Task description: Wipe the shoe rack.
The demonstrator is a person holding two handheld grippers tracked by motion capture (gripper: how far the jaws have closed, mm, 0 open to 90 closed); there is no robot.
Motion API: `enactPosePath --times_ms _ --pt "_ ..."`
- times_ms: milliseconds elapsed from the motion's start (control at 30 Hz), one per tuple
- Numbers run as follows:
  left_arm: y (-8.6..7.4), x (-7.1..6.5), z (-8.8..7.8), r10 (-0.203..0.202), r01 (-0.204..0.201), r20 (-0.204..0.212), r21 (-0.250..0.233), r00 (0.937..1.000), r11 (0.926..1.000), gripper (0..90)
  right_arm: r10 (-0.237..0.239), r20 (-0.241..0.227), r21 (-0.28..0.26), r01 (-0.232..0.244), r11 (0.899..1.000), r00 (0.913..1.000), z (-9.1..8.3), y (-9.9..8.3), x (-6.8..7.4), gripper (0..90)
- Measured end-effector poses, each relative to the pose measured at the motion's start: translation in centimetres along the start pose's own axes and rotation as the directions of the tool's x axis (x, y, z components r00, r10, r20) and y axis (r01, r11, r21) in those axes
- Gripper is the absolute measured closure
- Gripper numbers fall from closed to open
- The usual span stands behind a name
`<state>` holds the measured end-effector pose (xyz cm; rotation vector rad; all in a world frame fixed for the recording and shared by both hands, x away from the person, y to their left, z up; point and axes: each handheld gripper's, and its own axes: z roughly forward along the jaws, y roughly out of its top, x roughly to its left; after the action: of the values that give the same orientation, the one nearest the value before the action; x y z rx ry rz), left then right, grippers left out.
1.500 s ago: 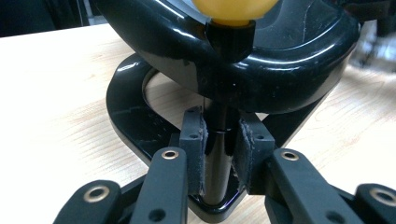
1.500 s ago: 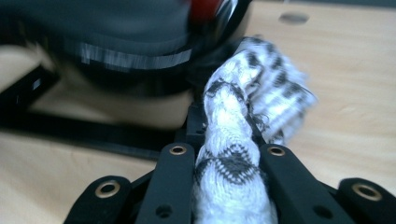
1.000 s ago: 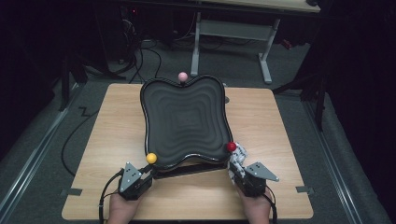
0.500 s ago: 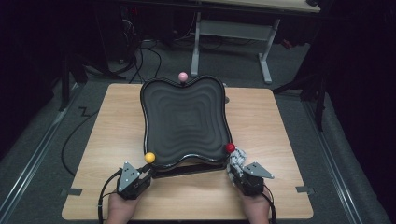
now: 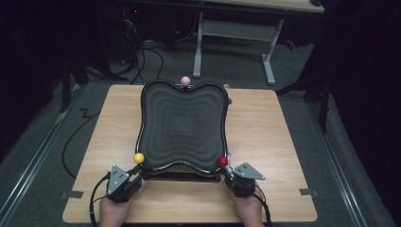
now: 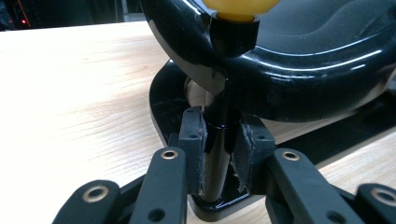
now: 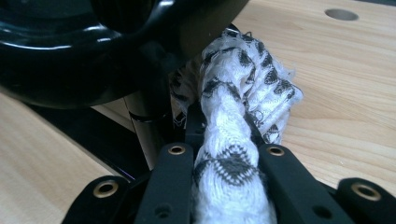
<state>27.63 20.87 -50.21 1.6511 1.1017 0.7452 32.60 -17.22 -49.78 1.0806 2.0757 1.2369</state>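
a black wavy-edged tray (image 5: 182,127) stands in the middle of the wooden table (image 5: 279,142), raised on a dark base (image 5: 177,176) and ringed inside with ridges. three ball-topped posts stand at its rim: a yellow ball (image 5: 138,158) at the near left corner, a red ball (image 5: 222,161) at the near right corner, a pink ball (image 5: 185,81) at the far edge. the left gripper (image 5: 134,177) reaches in at the near left corner, its jaws pinched on the black post (image 6: 215,154) under the yellow ball, pads touching it on both sides. the right gripper (image 5: 228,176) sits at the near right corner, jaws pressed on a twisted white cloth with a dark pattern (image 7: 231,140); the cloth bunches up just beside the tray's post (image 7: 148,135) and under the rim, over the table.
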Motion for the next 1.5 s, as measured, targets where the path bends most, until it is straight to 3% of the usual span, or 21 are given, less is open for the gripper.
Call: enactPosePath --times_ms 167,400,633,833,967,1067,1133,1300,1500 --pt "0.5 -0.1 1.2 -0.003 0.003 -0.002 0.007 1.0000 1.0000 74.6 -0.006 -0.006 -0.008 0.006 1.000 1.0000 -0.6 -0.4 0.1 81.3" --pt "2.1 -1.2 4.6 -0.035 0.035 0.004 0.034 0.9994 0.9988 74.1 -0.013 0.033 -0.001 0.013 1.000 0.9994 -2.7 -1.5 -0.2 81.2" --pt "3.2 -1.2 7.6 -0.027 0.028 -0.004 0.041 0.9996 0.9988 74.1 -0.004 0.040 -0.004 0.004 1.000 0.9992 -4.2 -2.2 0.0 81.2" --pt "3.8 0.2 9.7 -0.033 0.035 -0.049 0.025 0.9983 0.9991 74.1 -0.023 -0.013 -0.003 0.023 1.000 0.9996 -4.2 -2.3 1.9 81.1" --pt "4.3 0.9 10.6 -0.026 0.030 -0.095 0.039 0.9951 0.9988 74.2 -0.039 -0.059 -0.003 0.039 0.999 0.9975 -3.6 -2.0 3.2 81.1" --pt "4.5 1.1 10.5 -0.062 0.070 -0.121 0.066 0.9908 0.9953 71.8 -0.045 -0.076 -0.004 0.045 0.999 0.9961 -3.3 -1.9 3.6 81.1" --pt "4.4 1.3 9.9 -0.093 0.102 -0.127 0.062 0.9875 0.9929 60.8 -0.048 -0.085 -0.006 0.048 0.999 0.9952 -3.1 -1.7 3.8 81.1" --pt "3.3 1.4 7.7 -0.097 0.107 -0.147 0.062 0.9845 0.9923 48.6 -0.066 -0.123 0.000 0.067 0.998 0.9902 -2.2 -1.6 4.8 81.1" --pt "1.8 -0.8 4.8 -0.074 0.079 -0.068 0.082 0.9950 0.9935 46.1 -0.103 -0.199 -0.003 0.104 0.995 0.9746 -0.9 -0.9 7.2 80.9"
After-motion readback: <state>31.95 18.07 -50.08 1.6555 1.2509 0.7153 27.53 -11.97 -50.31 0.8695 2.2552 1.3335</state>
